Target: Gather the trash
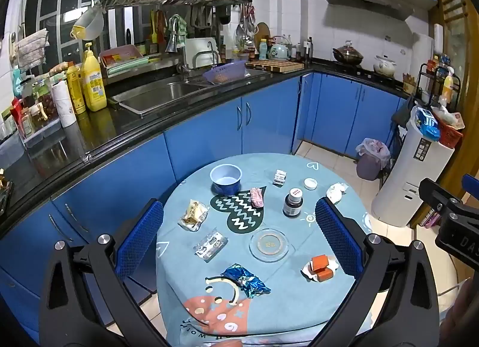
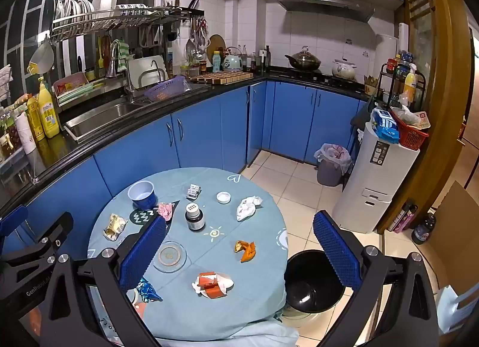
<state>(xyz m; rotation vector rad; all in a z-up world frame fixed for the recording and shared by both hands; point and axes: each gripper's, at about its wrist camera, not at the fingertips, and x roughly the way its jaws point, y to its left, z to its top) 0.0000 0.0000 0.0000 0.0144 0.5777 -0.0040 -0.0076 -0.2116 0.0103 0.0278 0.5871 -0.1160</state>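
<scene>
Both grippers, left gripper (image 1: 239, 227) and right gripper (image 2: 239, 245), hang wide apart with nothing in them, tilted down over the round table (image 2: 263, 281), so I'd say I'm still at the pick-a-target stage. Trash is scattered around the glass coaster (image 2: 169, 256): blue foil wrapper (image 1: 246, 280) on its near side, orange wrapper (image 2: 245, 249) to its right, crumpled tissue (image 2: 248, 207) beyond it toward the far right. The black bin (image 2: 312, 282) sits on the floor just beside the table's right edge. Next move, I reckon: drop the right one onto that orange wrapper and pinch low, since it's flat.
</scene>
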